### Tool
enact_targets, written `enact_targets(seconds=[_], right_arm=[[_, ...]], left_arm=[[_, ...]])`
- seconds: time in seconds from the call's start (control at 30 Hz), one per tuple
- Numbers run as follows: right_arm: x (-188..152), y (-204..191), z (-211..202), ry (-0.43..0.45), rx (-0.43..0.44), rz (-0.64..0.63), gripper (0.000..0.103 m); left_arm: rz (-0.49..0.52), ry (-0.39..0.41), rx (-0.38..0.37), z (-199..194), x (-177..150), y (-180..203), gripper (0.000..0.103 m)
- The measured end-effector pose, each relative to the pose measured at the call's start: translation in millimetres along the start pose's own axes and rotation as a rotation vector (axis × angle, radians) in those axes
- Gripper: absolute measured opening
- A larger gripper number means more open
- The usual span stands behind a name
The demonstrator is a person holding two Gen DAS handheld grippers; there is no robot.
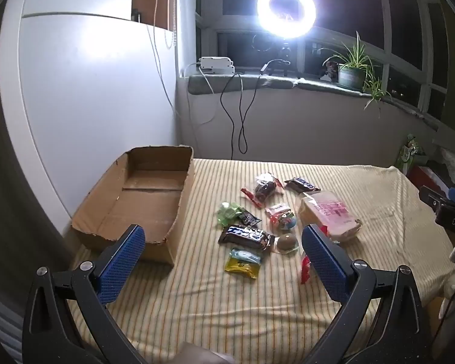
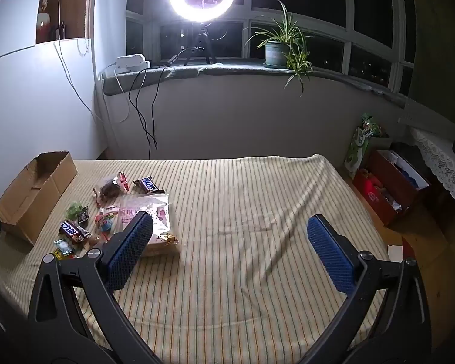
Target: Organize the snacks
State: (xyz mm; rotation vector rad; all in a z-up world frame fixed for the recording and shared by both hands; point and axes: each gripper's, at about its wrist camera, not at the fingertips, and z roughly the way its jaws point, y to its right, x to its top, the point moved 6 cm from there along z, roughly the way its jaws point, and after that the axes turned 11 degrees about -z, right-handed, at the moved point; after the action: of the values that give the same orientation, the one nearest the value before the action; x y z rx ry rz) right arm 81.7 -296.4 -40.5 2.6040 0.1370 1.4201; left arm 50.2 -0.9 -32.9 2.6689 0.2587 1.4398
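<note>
Both grippers tilted downward, left gripper (image 1: 223, 244) and right gripper (image 2: 230, 235) spread wide, empty

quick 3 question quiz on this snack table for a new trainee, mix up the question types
1. True or false: the cardboard box already holds some snacks.
2. Which item lies farthest from the box? A) the green candy B) the pink bread bag C) the yellow packet
3. Fill in: both the left gripper and the right gripper hover over the striped cloth with jaws ____ and nothing between them.

Key: 1 false, the box is empty and every snack lies on the cloth beside it. 2 B. 3 open.
</note>
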Motion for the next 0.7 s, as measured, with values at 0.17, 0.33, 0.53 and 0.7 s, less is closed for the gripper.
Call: enact_targets(seconds=[0.17, 0.33, 0.53, 0.7], right_arm=[[-5, 2, -3, 0.000, 0.009, -0.002, 0.103], [-1, -7, 6, -0.026, 0.012, -0.017, 0.103], [1, -1, 9, -0.020, 0.009, -0.013, 0.103], [0, -2, 3, -0.005, 0.001, -0.011, 0.103]], left_arm=[[0.001, -0.017, -0.010, 2, 2, -2, 0.102], [-0.005, -0.007, 0.002, 5, 1, -4, 0.102], [0.011, -0.003, 0.007, 5, -1, 4, 0.102], [0.010, -0.001, 0.011, 5, 0, 4, 0.102]])
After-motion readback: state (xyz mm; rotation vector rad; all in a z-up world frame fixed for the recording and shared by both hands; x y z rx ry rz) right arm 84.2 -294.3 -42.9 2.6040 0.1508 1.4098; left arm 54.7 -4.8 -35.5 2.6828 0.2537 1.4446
